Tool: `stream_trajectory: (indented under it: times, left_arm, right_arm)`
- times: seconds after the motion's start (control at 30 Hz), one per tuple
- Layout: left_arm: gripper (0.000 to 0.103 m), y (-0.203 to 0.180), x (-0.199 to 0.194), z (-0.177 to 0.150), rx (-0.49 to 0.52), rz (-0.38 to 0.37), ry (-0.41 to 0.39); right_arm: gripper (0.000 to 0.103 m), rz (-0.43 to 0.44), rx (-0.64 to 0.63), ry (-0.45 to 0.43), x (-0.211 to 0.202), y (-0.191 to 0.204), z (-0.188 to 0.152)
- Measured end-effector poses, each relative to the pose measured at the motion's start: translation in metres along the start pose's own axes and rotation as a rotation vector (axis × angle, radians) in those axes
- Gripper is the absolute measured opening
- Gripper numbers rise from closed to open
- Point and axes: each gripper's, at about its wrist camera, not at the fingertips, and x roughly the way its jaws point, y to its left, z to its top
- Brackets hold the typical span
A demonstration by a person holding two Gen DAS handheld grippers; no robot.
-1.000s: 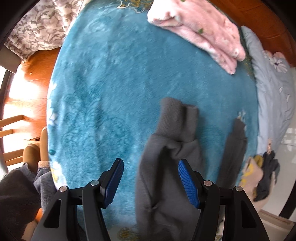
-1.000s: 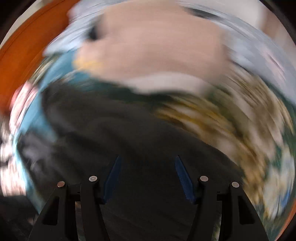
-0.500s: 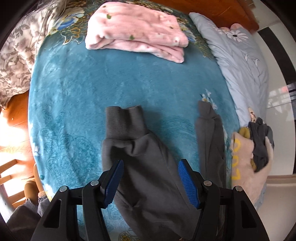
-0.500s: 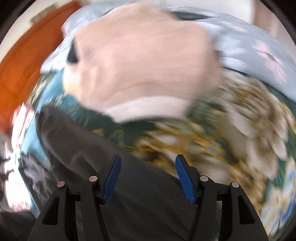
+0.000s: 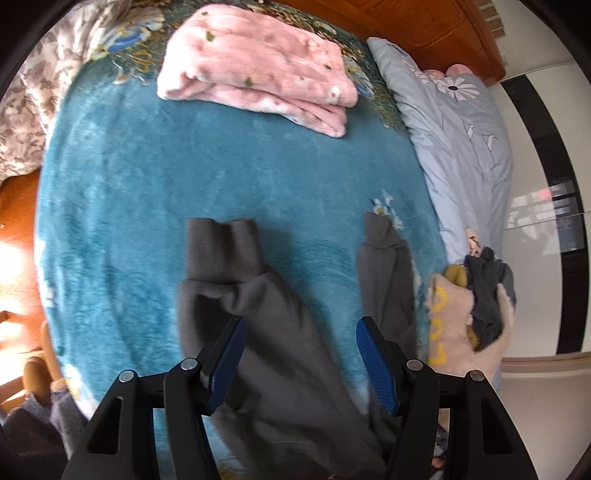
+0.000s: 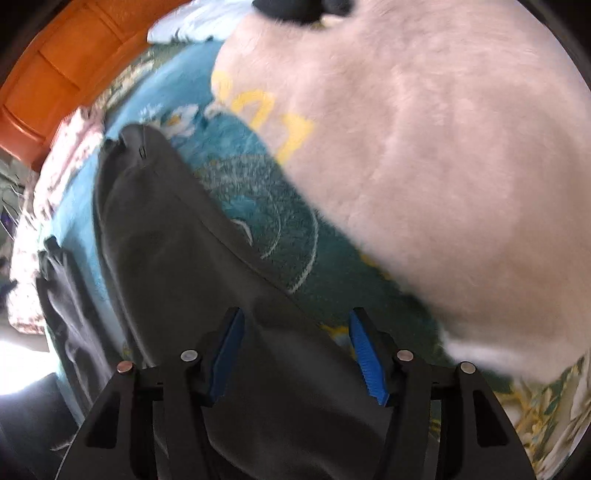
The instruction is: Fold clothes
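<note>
Dark grey sweatpants (image 5: 280,332) lie on a teal blanket (image 5: 184,177), legs spread, ribbed cuffs pointing away. My left gripper (image 5: 297,354) is open and empty just above the left leg, its blue pads either side of the cloth. In the right wrist view the right leg (image 6: 166,236) runs from the cuff at upper left down under my right gripper (image 6: 295,350), which is open and empty above it. The waistband end is hidden below both grippers.
A folded pink blanket (image 5: 258,74) lies at the far side. A pale blue floral quilt (image 5: 461,122) runs along the right. A cream garment with yellow letters (image 6: 424,147) and dark clothes (image 5: 487,288) are piled right of the pants. A wooden headboard (image 5: 424,22) stands behind.
Both grippers have swung and pulled back over the pants, so more of the bed shows. The left leg now lies straighter. The cream garment looms nearer in the right view. Both jaws stay open.
</note>
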Motion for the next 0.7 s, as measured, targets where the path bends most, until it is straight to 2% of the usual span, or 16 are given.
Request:
stream_trajectory:
  times: [0.07,0.13,0.2,0.33,0.47,0.57,0.63,0.7]
  left_arm:
    - [0.066,-0.005,0.007,0.0,-0.004,-0.015,0.014]
    - [0.066,-0.01,0.013,0.0,0.001,-0.019,0.026]
    - [0.066,-0.012,0.016,0.0,0.005,-0.02,0.034]
    - [0.066,-0.011,0.018,0.001,-0.022,-0.049,0.044]
    - [0.066,-0.007,0.013,0.002,-0.043,-0.081,0.041]
    - [0.066,-0.007,0.009,0.001,-0.047,-0.098,0.041]
    - [0.066,-0.007,0.006,0.0,-0.037,-0.103,0.045]
    - [0.066,-0.009,0.005,-0.003,-0.014,-0.095,0.055]
  right_arm:
    - [0.044,-0.016,0.004,0.004,0.004,-0.001,-0.003]
    - [0.035,-0.024,0.007,0.0,0.003,-0.001,-0.006]
    - [0.01,-0.03,-0.001,0.016,0.001,0.002,-0.008]
    - [0.005,-0.04,-0.054,-0.014,-0.019,0.022,-0.015]
    - [0.004,0.053,-0.09,-0.117,-0.066,0.053,-0.033]
    - [0.004,0.133,-0.212,-0.163,-0.098,0.098,-0.063]
    - [0.004,0.205,-0.308,-0.162,-0.107,0.131,-0.087]
    - [0.004,0.263,-0.409,-0.101,-0.098,0.163,-0.119]
